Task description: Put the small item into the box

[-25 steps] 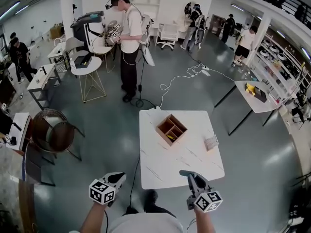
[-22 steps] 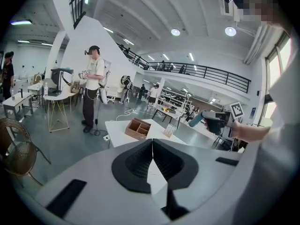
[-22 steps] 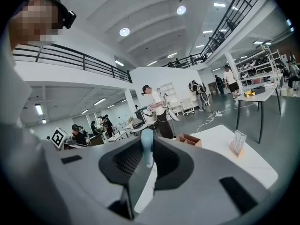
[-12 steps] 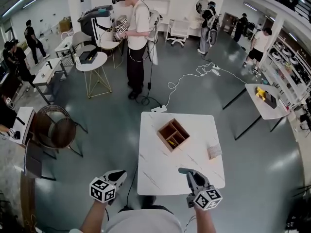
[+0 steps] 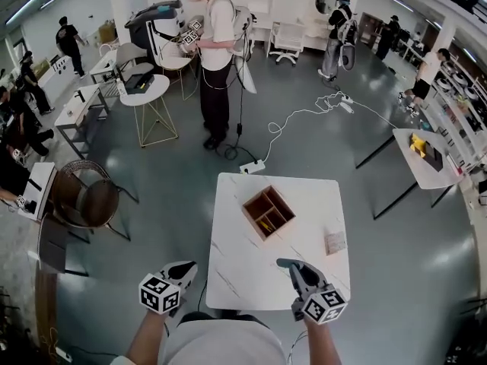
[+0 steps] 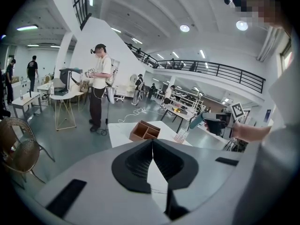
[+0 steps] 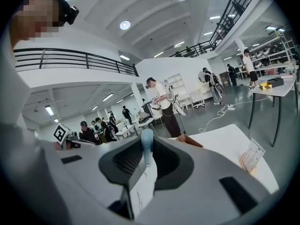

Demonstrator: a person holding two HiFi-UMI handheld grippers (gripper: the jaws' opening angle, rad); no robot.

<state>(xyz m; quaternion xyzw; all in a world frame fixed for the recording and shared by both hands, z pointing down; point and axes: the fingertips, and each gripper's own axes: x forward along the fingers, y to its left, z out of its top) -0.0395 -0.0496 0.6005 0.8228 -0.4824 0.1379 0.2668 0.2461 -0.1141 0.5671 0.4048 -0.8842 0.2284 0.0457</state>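
Left tool [image 5: 183,269] was closed and empty, held just off the worktop [image 5: 236,268] at its 7 o'clock corner, evidently in reserve. The box [image 5: 268,212] sat near the worktop's centre, compartments facing up to receive. Right tool [image 5: 289,265], jaws together on nothing, hovered at the 6 o'clock edge, probably staged for pickup. The small item [image 5: 335,242] lay at the box's 4 o'clock, apart from it.

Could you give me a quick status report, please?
Left gripper shut, empty. Right gripper shut on slim pale-blue item, short of brown wooden divided box. Nothing between them.
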